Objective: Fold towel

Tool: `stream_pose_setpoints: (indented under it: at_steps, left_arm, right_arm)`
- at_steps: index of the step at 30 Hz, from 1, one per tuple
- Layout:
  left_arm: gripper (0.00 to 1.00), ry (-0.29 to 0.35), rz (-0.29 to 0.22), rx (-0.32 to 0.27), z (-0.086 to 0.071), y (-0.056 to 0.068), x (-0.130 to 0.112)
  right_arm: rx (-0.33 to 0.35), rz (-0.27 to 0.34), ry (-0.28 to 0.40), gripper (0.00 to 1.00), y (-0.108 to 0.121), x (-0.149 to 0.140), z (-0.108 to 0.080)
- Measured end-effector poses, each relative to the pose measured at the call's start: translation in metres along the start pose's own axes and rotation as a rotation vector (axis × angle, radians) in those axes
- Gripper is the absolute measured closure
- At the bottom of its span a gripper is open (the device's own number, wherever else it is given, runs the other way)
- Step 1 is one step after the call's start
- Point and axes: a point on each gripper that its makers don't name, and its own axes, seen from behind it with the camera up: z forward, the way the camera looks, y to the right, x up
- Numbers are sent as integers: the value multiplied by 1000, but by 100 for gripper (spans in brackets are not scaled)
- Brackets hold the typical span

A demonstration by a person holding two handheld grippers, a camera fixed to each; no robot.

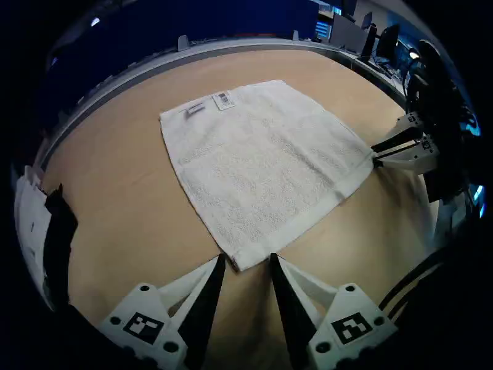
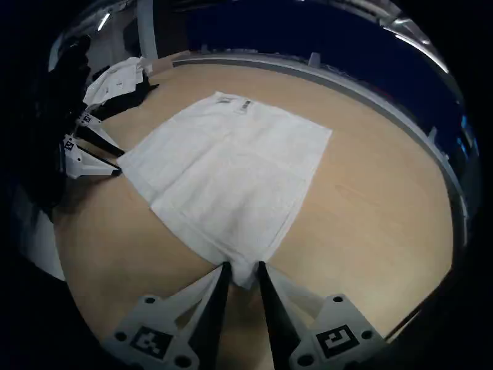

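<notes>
A pale wooden tabletop (image 1: 123,185) with a grey rim stretched before us, and behind it ran a dark blue partition (image 1: 203,24). On the wood a white towel (image 1: 265,166) lay spread out flat, turned so that one corner pointed toward each tool. Two small labels (image 1: 223,100) sat along its far edge.

In the left gripper view we saw the left tool (image 1: 246,261) low over the tabletop. Its two fingers were set apart, and the nearest corner of the towel lay flat in the gap between their tips. At the right of that view the right tool (image 1: 373,156) reached in to another corner of the towel, its fingertips just at the hem.

In the right gripper view the right tool (image 2: 244,268) had its fingers closer together. The corner nearest it filled the narrow gap and touched both of them. We could not tell whether they pressed on the cloth or only flanked it. At the left of this view the left tool (image 2: 121,163) met its own corner, its tips at the hem there. Beyond it, near the tabletop's edge, lay a white object (image 2: 114,77) with a black object (image 2: 132,95) against it, well apart from the towel.
</notes>
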Motion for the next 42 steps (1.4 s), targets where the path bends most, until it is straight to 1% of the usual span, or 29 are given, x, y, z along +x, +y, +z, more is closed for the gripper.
stream_pose_setpoints:
  at_steps: [1, 2, 3, 6, 9, 15, 18, 24, 30, 36, 42]
  left_arm:
    - [49, 0, 1, -1, 0, 1, 0]
    - [61, 0, 2, -1, 0, 1, -1]
    - [72, 0, 3, 1, 1, 1, -1]
    - [79, -3, 9, 33, 2, -4, -1]
    - [85, -2, 11, 31, 3, -2, 0]
    - [88, 13, 16, 30, 3, 0, 1]
    - [89, 26, 13, 30, -1, 2, 5]
    - [89, 59, -34, 28, -16, 4, 18]
    - [89, 87, -73, 32, -39, 3, 29]
    - [89, 109, -87, 33, -65, 9, 35]
    - [89, 115, -95, 38, -91, 19, 31]
  right_arm:
    - [-1, 3, 2, 75, 0, 0, 0]
    - [-1, 5, 4, 80, -1, 1, 0]
    - [-2, 7, 6, 81, -1, 1, 1]
    - [-3, 14, 10, 83, -3, 0, 0]
    - [4, 18, 8, 85, -5, 0, -1]
    - [8, 25, 8, 86, -4, 5, -4]
    - [2, 21, 11, 86, -2, 10, -9]
    - [-10, 0, 14, 86, 0, 21, -23]
    - [-14, -17, 32, 86, -1, 37, -48]
    - [-8, -36, 32, 87, -6, 44, -75]
    - [6, -65, 26, 86, -18, 46, -102]
